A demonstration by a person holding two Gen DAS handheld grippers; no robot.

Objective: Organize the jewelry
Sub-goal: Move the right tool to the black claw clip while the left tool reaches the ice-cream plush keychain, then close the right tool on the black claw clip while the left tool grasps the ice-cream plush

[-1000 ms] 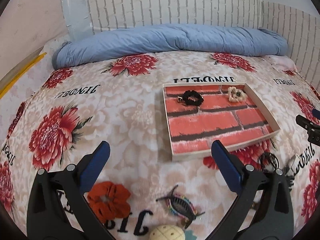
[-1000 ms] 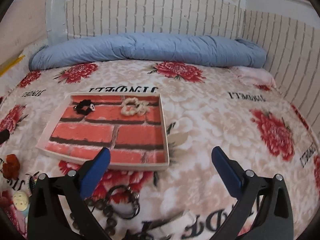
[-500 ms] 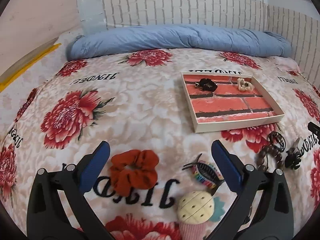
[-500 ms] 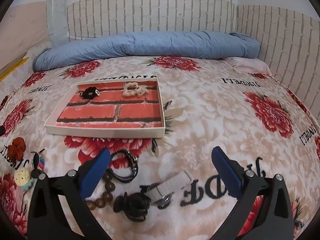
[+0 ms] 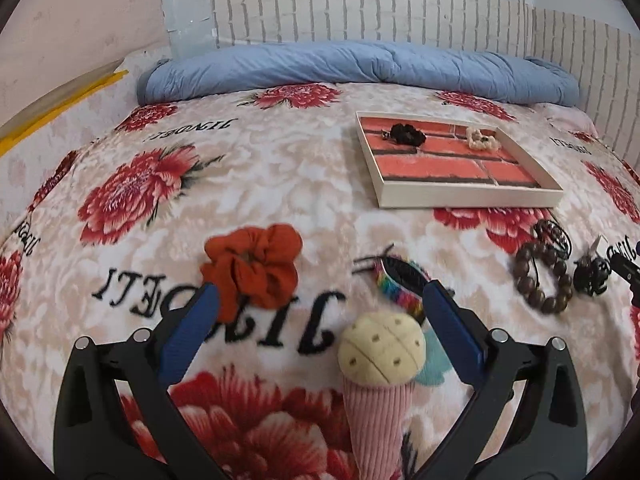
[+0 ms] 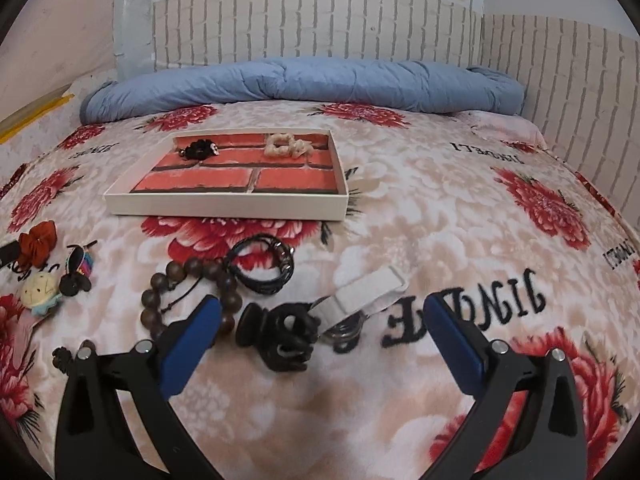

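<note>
Two hand-held grippers hang over the near edge of the bed, both spread wide and holding nothing. The left hand-held gripper (image 5: 316, 312) has the ice-cream plush clip (image 5: 380, 364) just ahead between its fingers, its long axis running toward the camera, cone end nearest. The orange scrunchie (image 5: 254, 266) lies by the left finger and the rainbow hair claw (image 5: 400, 280) by the right one. The right hand-held gripper (image 6: 320, 316) faces the black claw clip (image 6: 282, 336), close and slightly left of centre, with the white clip (image 6: 368, 290) touching it beyond. The wooden bead bracelet (image 6: 188, 300) sits beside the left finger, partly hidden by it, overlapping the black cord bracelet (image 6: 262, 266). The tray (image 6: 224, 208) lies farther up the bed, well apart, holding two pieces at its far edge. Where black clip ends and white begins is hard to make out.
</note>
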